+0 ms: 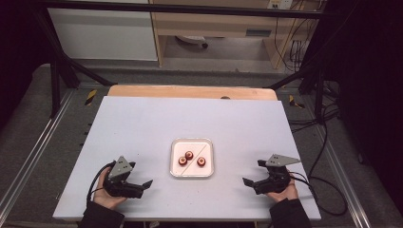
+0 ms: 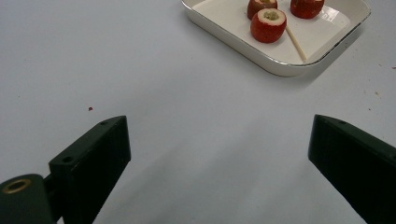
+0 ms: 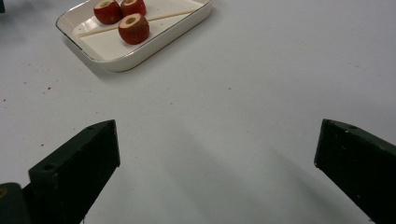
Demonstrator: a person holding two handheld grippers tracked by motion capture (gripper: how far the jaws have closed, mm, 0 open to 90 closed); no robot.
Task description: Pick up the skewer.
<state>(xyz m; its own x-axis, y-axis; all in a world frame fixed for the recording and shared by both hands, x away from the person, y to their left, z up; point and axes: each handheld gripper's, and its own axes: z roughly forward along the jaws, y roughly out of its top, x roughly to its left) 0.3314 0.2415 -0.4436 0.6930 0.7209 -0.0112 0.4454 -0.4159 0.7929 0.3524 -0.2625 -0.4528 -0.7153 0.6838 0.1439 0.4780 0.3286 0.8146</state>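
White tray (image 1: 206, 172) near the middle of the table (image 1: 142, 128), toward the near edge, holding three red fruits (image 1: 189, 155) with cored tops and a thin stick (image 1: 202, 151) laid slantwise across. Fruits grouped close together, two on one side of the stick, one on the other; in the left gripper view, nearest fruit (image 2: 268, 24) just touching the stick (image 2: 296, 44). Left gripper (image 1: 142, 186) low on the table to the left of the tray, held in a hand (image 1: 107, 197), jaws spread wide, nothing between them, bare tabletop (image 2: 140, 70) ahead and the tray (image 2: 243, 42) beyond to the upper right. Right gripper (image 1: 252, 183) to the right of the tray, held in the other hand (image 1: 284, 192), jaws likewise wide apart and empty, tray (image 3: 126, 63) ahead to the upper left with fruits (image 3: 133, 28) and stick (image 3: 98, 31) inside. Both grippers well apart from the tray, pointing inward toward it.
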